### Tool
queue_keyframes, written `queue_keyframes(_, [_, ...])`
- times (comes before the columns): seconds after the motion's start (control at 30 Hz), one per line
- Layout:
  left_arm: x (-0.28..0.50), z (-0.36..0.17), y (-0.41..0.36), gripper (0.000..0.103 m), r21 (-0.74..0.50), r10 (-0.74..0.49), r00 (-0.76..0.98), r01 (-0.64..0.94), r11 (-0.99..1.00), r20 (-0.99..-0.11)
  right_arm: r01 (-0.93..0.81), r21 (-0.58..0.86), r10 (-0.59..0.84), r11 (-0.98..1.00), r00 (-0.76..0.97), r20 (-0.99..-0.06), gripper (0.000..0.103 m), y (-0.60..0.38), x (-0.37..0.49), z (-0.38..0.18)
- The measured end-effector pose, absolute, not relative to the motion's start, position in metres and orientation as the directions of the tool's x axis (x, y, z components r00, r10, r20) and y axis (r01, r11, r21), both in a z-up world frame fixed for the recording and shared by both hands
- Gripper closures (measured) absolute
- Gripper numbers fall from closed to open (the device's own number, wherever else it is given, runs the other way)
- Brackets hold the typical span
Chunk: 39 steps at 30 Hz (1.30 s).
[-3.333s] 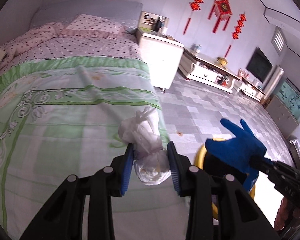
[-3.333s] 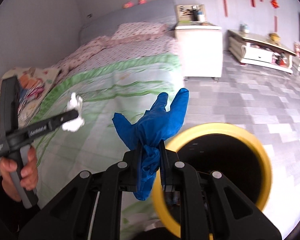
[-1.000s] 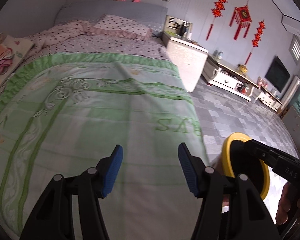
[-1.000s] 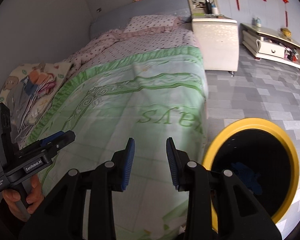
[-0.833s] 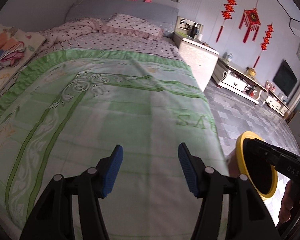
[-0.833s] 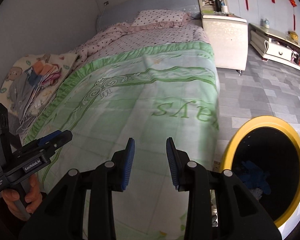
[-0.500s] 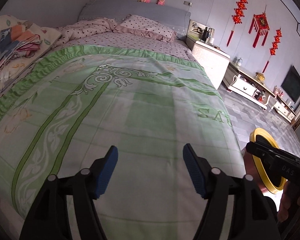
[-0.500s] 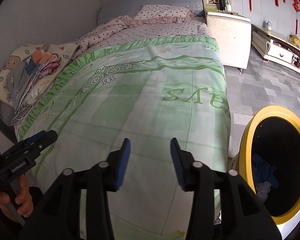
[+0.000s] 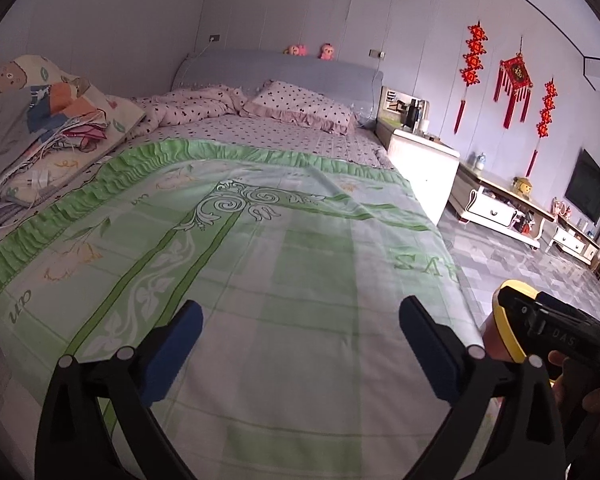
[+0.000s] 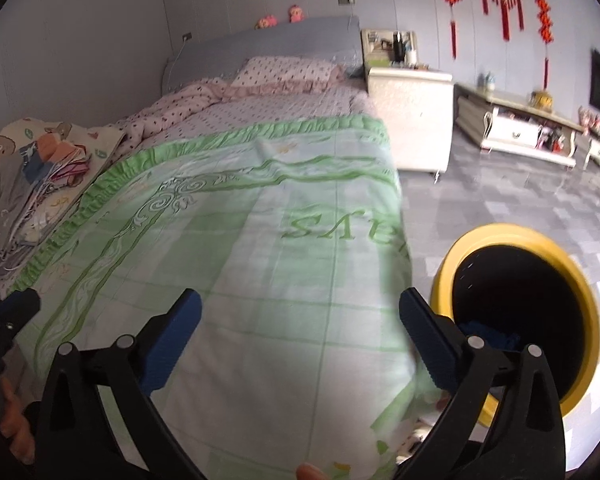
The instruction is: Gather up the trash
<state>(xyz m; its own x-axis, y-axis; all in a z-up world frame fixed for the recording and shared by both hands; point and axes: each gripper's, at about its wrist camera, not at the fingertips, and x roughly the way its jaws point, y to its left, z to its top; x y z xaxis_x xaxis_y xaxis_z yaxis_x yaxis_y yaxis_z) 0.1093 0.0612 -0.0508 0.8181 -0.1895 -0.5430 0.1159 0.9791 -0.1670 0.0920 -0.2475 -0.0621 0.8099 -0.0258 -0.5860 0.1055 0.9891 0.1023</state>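
While both sets of tongs hang over the foot of the bed, neither one has anything in it: the left tongs (image 9: 300, 332) stand with their blue pads spread wide apart, and the right tongs (image 10: 300, 330) are gaping just as wide. Under them lies the green bedspread (image 9: 260, 264), smooth, with pale scrollwork and large green letters near its floor-side edge. The yellow-rimmed bin (image 10: 516, 308) sits on the grey tiled floor (image 10: 520, 196) just beside the bed's lower corner, on the right tongs' side. Inside its dark mouth, low down, a scrap of blue trash (image 10: 488, 334) shows, half hidden behind the right tongs' finger; I cannot make out what else lies with it. From the left wrist view only a sliver of the bin's yellow rim (image 9: 508, 332) peeks past the other tool's black body. Further up the bed are a polka-dot pillow (image 9: 304, 106) and a rumpled dotted quilt, with a heap of folded clothes (image 9: 36, 128) along the wall side. A white nightstand (image 10: 410, 120) stands by the headboard.
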Motion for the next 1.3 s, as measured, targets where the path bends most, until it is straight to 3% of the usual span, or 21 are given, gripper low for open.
queue_keyframes(0.23, [0.086, -0.032, 0.057, 0.008, -0.148, -0.181, 0.847, 0.122, 0.981, -0.499, 0.126, 0.107, -0.053, 0.986, 0.852, -0.52, 0.008, -0.247, 0.068, -0.043])
queue_keyframes(0.43, [0.074, -0.024, 0.058, 0.008, -0.208, -0.219, 0.848, 0.132, 0.969, -0.483, 0.124, 0.098, -0.058, 0.987, 0.862, -0.504, 0.008, -0.24, 0.054, -0.034])
queue_keyframes(1.3, [0.054, -0.01, 0.041, 0.008, -0.16, -0.213, 0.873, 0.158, 0.975, -0.438, 0.117, 0.112, -0.044, 0.987, 0.859, -0.51, 0.008, -0.234, 0.045, -0.033])
